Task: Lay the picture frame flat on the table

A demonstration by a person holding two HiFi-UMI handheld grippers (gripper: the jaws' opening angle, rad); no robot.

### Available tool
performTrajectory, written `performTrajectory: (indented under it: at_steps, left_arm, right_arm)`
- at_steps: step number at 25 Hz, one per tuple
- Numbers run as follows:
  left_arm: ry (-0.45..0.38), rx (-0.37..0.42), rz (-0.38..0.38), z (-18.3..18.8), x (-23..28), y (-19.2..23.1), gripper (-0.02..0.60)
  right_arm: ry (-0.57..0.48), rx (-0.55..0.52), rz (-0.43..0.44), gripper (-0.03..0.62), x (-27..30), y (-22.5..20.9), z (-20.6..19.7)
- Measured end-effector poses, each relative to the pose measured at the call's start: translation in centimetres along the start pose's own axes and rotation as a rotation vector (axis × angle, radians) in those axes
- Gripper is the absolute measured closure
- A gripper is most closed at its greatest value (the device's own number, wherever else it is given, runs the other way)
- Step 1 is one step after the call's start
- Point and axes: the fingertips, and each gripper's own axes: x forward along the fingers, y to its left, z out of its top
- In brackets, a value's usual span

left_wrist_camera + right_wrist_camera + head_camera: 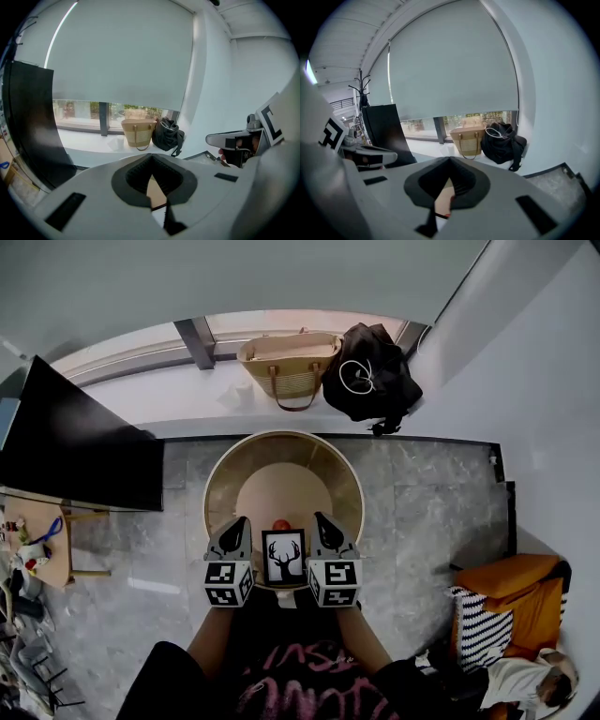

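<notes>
Shirt (281, 681) dark with pink print, forearms out, a gripper in each hand at the near edge of the round table (217, 474).

Left gripper (238, 522) and right gripper (320, 518) both have their jaws closed tip to tip, with nothing between them. The picture frame (283, 557), showing a black deer head, stands in the space between the two grippers, just beside each and inside neither's jaws. I can't tell whether it touches them. A small red thing (281, 524) sits just past the frame, level with the jaw tips. Far ahead of the jaws, a straw bag (289, 367) and a black bag (370, 371) rest side by side on the window ledge.
</notes>
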Motion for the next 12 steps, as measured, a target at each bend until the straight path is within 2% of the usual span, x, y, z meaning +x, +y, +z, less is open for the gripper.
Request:
performTrajectory:
  at_steps: [12]
  left_arm:
    - [-0.111,0.051,-0.013,5.9,-2.0,-0.8,0.571]
  right_arm:
    - [-0.125,-0.057,0.001,0.574,-2.0,0.4,6.2]
